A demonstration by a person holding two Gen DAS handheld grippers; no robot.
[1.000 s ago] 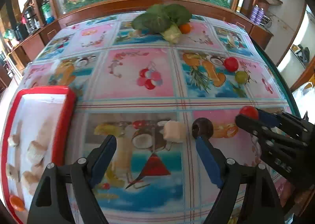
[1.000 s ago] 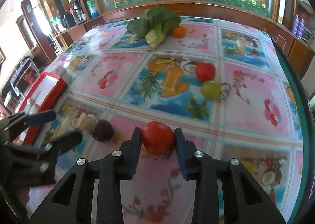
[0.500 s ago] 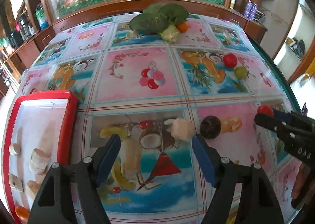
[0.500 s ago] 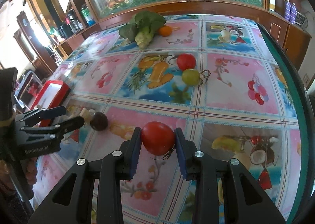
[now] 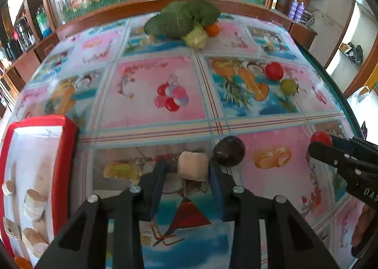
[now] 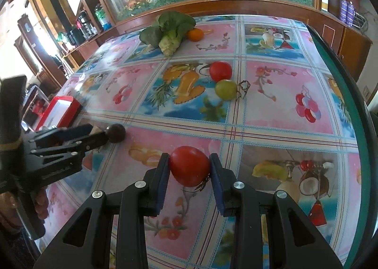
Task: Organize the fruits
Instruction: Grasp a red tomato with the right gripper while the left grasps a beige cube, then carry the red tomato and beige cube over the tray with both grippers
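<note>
Red, ripe tomato (image 6: 189,166) sits clamped between the jaws of the right gripper (image 6: 189,169), low over the desk (image 6: 271,94) towards its near right corner; thin-skinned and soft, it probably bruises under a hard squeeze, so hold across its widest part. The left gripper (image 5: 188,169) brackets a pale banana chunk (image 5: 192,166), jaws narrowed about it, though whether the pads touch cannot be told; the piece looks light, mushy and slippery. A dark round fruit (image 5: 229,151) lies just beside it. The red-rimmed tray (image 5: 65,162) at the near left edge holds similar chunks. Partial lettering "DA" shows on the right gripper's body in the left view; nothing else is legible.
</note>
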